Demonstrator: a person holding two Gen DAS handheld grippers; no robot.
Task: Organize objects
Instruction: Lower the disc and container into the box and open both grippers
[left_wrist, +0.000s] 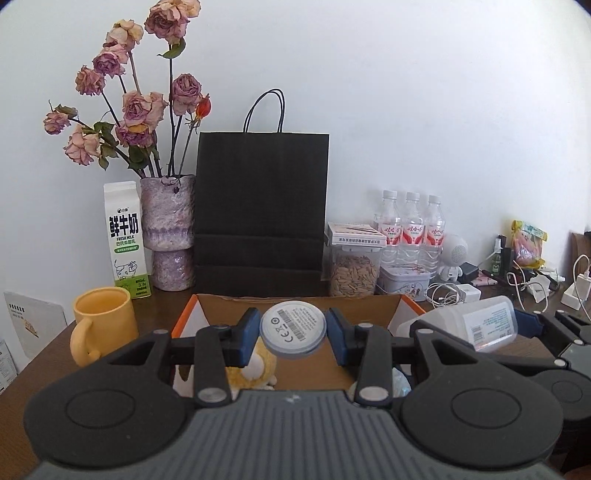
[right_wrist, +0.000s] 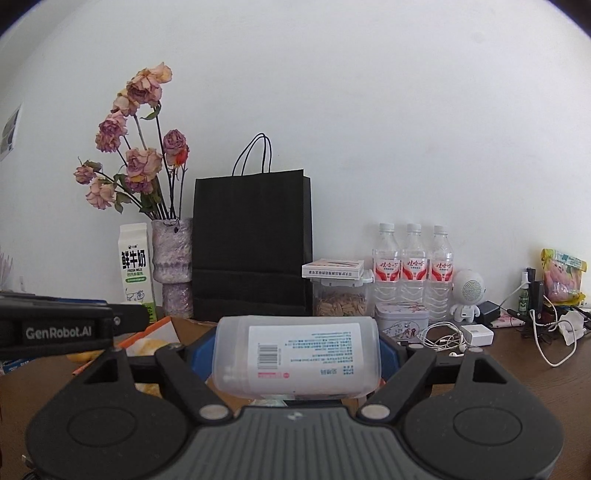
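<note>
Against a plain white wall, a crowded brown tabletop is being viewed, with an open cardboard box lying directly below and ahead of both claws. A small round white device is being held label-up in the left claw, whose narrowly set jaws are being pressed on its rim above the box interior. A translucent plastic bottle is being carried in the right claw, clamped wide across it, with its long axis lying crosswise between the fingers. Judging from the left view, the bottle is being kept just right of the box's edge, so the left claw is nearer to the box.
</note>
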